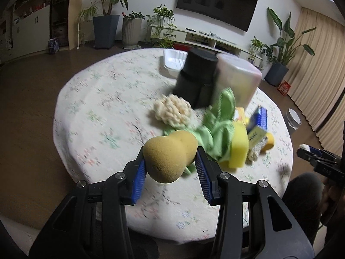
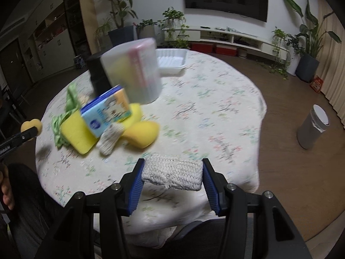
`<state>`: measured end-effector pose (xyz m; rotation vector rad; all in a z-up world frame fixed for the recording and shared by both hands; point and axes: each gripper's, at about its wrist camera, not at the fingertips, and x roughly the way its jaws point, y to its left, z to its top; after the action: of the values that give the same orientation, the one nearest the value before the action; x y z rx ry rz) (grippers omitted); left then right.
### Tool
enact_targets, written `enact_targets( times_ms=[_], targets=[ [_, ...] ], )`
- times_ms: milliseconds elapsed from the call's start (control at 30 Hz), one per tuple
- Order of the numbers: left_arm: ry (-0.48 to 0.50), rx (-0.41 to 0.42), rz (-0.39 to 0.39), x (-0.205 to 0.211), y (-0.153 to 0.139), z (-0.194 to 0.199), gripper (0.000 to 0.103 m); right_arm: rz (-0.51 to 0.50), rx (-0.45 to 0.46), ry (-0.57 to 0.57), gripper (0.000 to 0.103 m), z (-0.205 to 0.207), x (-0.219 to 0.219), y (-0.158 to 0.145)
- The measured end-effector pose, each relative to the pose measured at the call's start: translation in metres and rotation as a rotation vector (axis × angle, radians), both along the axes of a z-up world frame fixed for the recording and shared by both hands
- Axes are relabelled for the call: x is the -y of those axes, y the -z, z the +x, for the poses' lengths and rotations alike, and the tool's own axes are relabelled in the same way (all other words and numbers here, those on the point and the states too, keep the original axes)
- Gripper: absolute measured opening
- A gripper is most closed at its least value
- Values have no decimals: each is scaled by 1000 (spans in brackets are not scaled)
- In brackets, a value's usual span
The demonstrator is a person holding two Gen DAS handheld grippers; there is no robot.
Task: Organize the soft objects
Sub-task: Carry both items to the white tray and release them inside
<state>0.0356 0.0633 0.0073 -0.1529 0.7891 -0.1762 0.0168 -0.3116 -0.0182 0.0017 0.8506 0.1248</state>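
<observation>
Both tongs loaded, mid-carry above the worktop [image 1: 90, 99]. Left tongs [image 1: 170, 164] clamped on a tan gourd-shaped makeup sponge [image 1: 169, 154], lifted clear of the floral cloth, just in front of the pile. Right tongs [image 2: 172, 172] clamped across a white knitted pad [image 2: 172, 171], gripped by its 2 short ends, over the near edge of the worktop. Remaining pile sits mid-worktop: green cloth [image 1: 215, 129], cream chenille sponge [image 1: 172, 111], yellow sponges [image 2: 75, 132], blue tissue pack [image 2: 107, 110], another knitted piece [image 2: 111, 139]. Behind it a black cylinder [image 1: 195, 77], a clear plastic tub [image 2: 133, 73] and a white tray [image 2: 172, 61]. Likely step: transport of 2 picked soft items to a container; which one is the target I can't tell, frames blurry. Next move needs each item carried over an opening, then tongs widened to drop, without knocking the tub or cylinder.
</observation>
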Motion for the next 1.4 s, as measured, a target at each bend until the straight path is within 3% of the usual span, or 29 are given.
enact_targets(
  times_ms=[333, 667, 933, 1233, 1400],
  targets=[
    [-17, 60, 50, -34, -36, 52, 41, -22, 62, 92, 54, 43, 57, -37],
    [16, 94, 101, -39, -58, 142, 41, -42, 91, 93, 54, 131, 84, -57],
    [102, 98, 150, -21, -63, 238, 41, -35, 82, -12, 54, 227, 63, -62],
    [219, 42, 168, 16, -36, 321, 41, -63, 24, -147, 54, 329, 15, -41],
    [293, 10, 149, 34, -18, 352, 41, -91, 5, -230, 54, 359, -10, -24]
  ],
)
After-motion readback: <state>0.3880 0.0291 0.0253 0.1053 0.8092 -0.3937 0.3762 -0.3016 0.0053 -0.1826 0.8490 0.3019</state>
